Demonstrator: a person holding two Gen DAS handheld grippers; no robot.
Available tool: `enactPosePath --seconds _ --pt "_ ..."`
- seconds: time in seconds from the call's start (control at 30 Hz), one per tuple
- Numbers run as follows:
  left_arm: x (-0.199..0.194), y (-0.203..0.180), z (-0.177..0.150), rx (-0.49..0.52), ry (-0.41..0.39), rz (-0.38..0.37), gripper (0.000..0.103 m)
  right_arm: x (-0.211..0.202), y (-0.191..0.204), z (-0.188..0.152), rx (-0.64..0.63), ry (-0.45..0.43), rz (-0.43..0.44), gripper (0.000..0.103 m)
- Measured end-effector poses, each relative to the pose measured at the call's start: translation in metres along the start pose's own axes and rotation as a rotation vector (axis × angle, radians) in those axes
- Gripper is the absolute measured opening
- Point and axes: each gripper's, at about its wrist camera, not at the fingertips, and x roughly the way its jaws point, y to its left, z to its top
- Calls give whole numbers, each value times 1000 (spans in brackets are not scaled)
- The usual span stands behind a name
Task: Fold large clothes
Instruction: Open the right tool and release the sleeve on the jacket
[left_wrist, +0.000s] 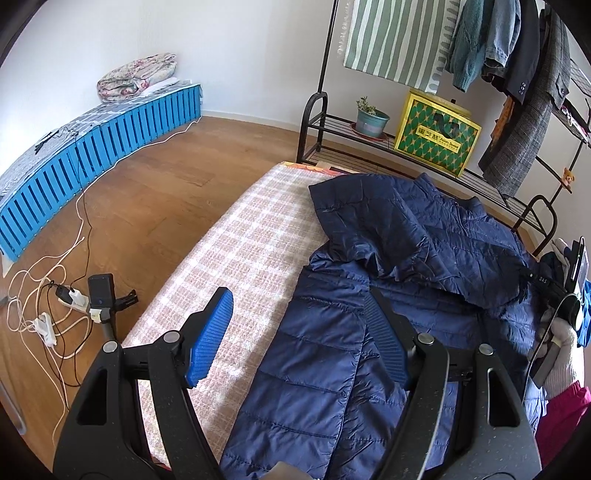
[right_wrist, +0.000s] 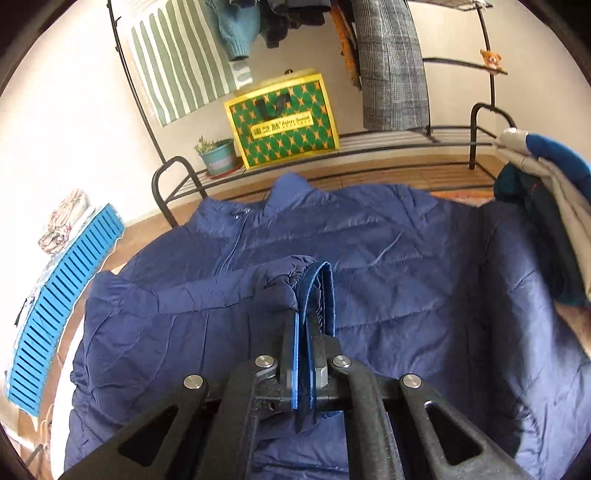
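Right claw (right_wrist: 303, 321) clamped on navy quilted puffer jacket's (right_wrist: 369, 266) sleeve cuff (right_wrist: 317, 280); left claw (left_wrist: 299, 332) apart, astride its left edge.

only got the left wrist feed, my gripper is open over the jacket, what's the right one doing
Observer: The right gripper is shut on the jacket's sleeve cuff.
Operator: is the cuff on the jacket or off to the side
Observer: It is held over the front of the navy jacket, sleeve folded inward.
Operator: anything on the far right i can't make out
Observer: A pile of other clothes, grey and blue, sits beside the jacket's right edge.
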Motion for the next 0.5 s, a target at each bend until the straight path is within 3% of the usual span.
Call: enactPosePath --seconds 0.1,0.17,0.3,0.43,0.5 --pt "-1 -2 -1 16 -4 10 76 -8 -12 3 50 -38 -79 1" --pt "2 -2 0 16 0 12 76 0 -25 -4 120 19 -70 1" --pt "4 -6 2 6 1 -6 76 24 -25 -18 56 135 -104 4" --pt "4 -17 5 35 -12 -12 76 28 -28 -17 27 168 -129 27" --pt "5 -23 7 50 -16 -13 76 21 -29 -17 31 156 -127 32"
